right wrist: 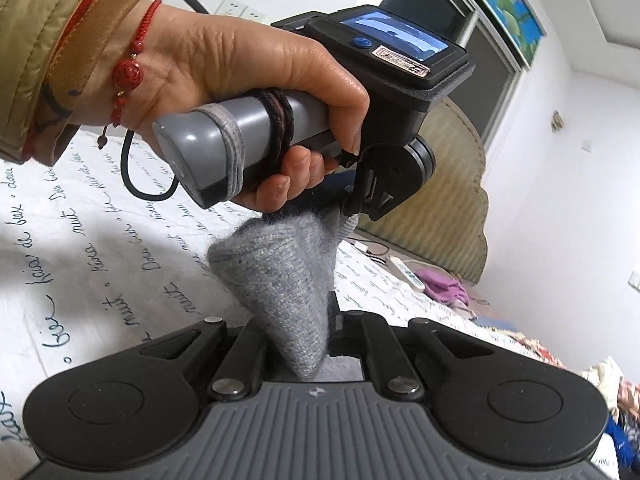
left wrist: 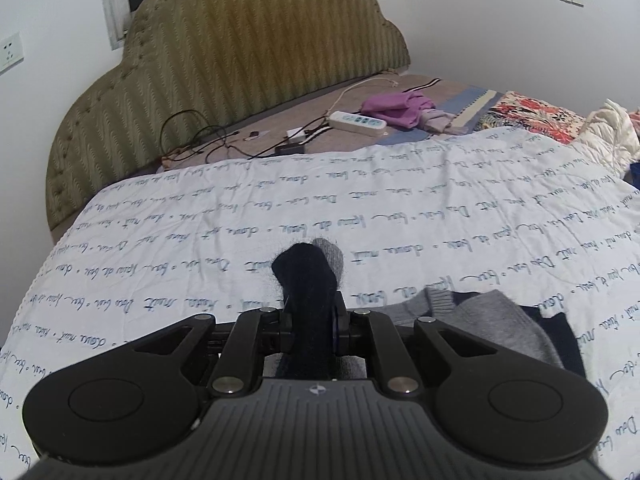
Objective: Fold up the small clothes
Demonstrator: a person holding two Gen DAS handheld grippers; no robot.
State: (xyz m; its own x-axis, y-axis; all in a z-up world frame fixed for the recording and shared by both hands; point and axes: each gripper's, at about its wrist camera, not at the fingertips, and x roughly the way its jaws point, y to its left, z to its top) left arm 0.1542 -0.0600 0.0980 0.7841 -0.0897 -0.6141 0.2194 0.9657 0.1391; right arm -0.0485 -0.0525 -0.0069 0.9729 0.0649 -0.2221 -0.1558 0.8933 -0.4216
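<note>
In the left wrist view, my left gripper (left wrist: 310, 306) is shut on a bunched fold of a small knit garment. That fold is navy fabric (left wrist: 306, 276) with a grey edge behind it. The rest of the grey and navy garment (left wrist: 492, 320) lies on the bed to the lower right. In the right wrist view, my right gripper (right wrist: 304, 312) is shut on a cone of grey knit (right wrist: 276, 272) that hides its fingertips. The knit stretches up to the left gripper (right wrist: 360, 200), which a person's hand (right wrist: 240, 64) holds close above.
A white bedspread printed with handwriting (left wrist: 240, 208) covers the bed. Behind it stands a padded olive headboard (left wrist: 240, 60). A power strip (left wrist: 357, 122), cables (left wrist: 200, 136), a purple cloth (left wrist: 394, 106) and a floral fabric (left wrist: 532, 116) lie near the head of the bed.
</note>
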